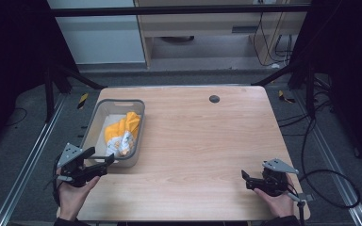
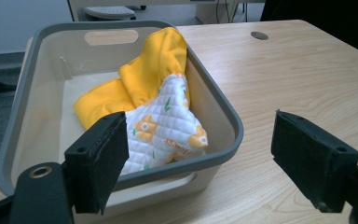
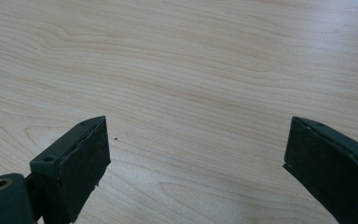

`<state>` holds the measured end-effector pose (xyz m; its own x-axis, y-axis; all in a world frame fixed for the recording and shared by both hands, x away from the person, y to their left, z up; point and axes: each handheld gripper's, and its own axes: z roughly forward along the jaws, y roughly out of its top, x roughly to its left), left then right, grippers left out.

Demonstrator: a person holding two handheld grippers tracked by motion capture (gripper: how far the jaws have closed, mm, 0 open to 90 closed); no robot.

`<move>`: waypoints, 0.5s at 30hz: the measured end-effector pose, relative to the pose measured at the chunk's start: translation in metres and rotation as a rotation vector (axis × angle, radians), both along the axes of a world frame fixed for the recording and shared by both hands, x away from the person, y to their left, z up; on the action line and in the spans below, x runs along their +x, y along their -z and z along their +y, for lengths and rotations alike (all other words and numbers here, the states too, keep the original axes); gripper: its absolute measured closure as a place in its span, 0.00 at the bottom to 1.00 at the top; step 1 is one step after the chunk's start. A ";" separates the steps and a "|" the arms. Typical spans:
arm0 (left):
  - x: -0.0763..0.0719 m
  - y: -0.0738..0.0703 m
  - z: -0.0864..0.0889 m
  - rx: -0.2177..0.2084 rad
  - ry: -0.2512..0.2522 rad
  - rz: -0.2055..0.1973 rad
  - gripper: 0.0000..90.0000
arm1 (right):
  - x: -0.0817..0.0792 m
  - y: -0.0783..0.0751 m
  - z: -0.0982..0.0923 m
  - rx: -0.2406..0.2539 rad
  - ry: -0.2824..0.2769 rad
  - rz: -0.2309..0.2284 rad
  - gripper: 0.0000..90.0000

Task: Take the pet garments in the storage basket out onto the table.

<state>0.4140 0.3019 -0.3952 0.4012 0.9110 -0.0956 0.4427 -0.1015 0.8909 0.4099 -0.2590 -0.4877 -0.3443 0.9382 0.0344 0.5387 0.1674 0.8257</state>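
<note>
— High view first: why is the left gripper [image 1: 95, 162] parked at the near end of the grey plastic bin with cut-out handles [image 1: 97, 117]?

— It looks lined up for a reach. Its jaws are spread wide and hold nothing, and they point at the crumpled yellow cloth with a white quilted, flower-printed side [image 1: 121, 133], which lies inside that bin, piled against the wall nearest the table's middle.

— And seen from the left gripper itself?

— From the left gripper view the cloth [image 2: 156, 107] sits between the two jaws, beyond the bin's near rim [image 2: 200, 161], which is probably why the gripper is held above the rim rather than level with it. The yellow part climbs the side wall; the quilted part droops toward the near corner.

— The right gripper [image 1: 246, 181]?

— Well apart, low over the bare pale wood-grain table [image 1: 202, 136] near its front right corner, jaws likewise wide and empty. I'd judge it is waiting clear so the cloth has open tabletop to come out onto.
</note>
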 end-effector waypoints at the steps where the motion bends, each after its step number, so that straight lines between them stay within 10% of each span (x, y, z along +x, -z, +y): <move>1: 0.002 -0.001 0.000 -0.003 0.000 0.003 0.21 | 0.000 0.001 -0.001 -0.007 0.000 -0.005 0.07; 15: 0.024 -0.017 0.007 -0.017 -0.020 0.008 0.20 | 0.000 0.001 0.000 -0.010 -0.001 -0.007 0.08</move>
